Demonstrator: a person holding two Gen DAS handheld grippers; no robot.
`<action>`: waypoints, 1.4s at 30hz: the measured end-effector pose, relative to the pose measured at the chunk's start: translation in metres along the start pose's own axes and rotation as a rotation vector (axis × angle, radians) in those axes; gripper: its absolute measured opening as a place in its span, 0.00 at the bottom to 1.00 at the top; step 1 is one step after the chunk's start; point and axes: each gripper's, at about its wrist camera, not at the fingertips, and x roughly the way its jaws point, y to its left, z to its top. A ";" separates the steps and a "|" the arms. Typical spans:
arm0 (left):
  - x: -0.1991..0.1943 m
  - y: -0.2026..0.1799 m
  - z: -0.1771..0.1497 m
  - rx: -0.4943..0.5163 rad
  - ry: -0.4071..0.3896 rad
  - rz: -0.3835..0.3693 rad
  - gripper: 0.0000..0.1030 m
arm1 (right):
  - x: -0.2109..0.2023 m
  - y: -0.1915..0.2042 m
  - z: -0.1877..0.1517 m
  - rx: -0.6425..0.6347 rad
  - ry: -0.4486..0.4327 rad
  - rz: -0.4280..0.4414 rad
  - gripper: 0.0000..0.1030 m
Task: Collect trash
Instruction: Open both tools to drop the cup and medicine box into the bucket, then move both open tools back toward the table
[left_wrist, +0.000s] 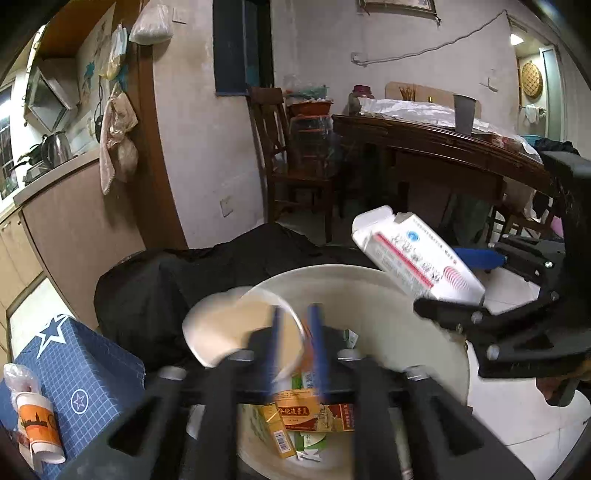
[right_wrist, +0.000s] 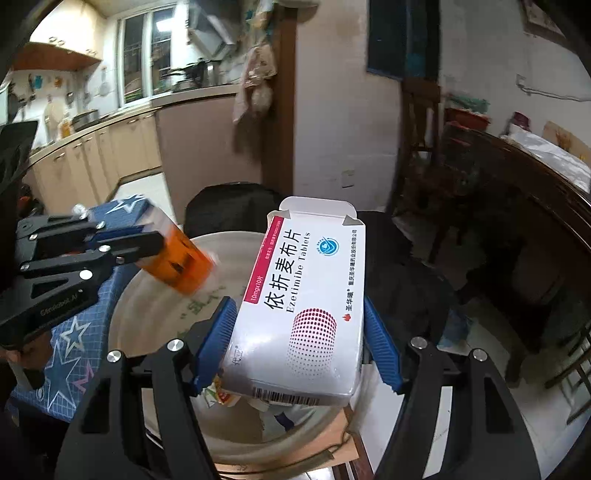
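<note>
A white tablet box (right_wrist: 299, 310) is marked with a magenta stripe and red dot pattern; a blurred cup (right_wrist: 177, 258) appears orange; white stars are printed on a blue box (left_wrist: 77, 373)

Indoor artificial light, moderately dim; far room under the dining table (left_wrist: 424, 136) in deep shadow. Bright ceiling lamp (left_wrist: 516, 38) at upper right, left view. Glare sheen on the white tablet box (right_wrist: 306, 306). Motion blur smears the paper cup (right_wrist: 177, 258) and the right view's background. Strong fisheye bending, black vignette corners.
</note>
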 end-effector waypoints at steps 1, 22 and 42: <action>-0.001 0.002 0.000 -0.007 -0.005 0.008 0.40 | 0.003 0.001 0.000 -0.005 0.002 0.000 0.68; -0.020 0.016 -0.016 -0.003 -0.002 0.091 0.40 | -0.014 0.013 0.001 0.001 -0.044 0.009 0.74; -0.107 0.106 -0.092 -0.165 0.010 0.256 0.40 | -0.031 0.120 0.035 -0.147 -0.122 0.167 0.74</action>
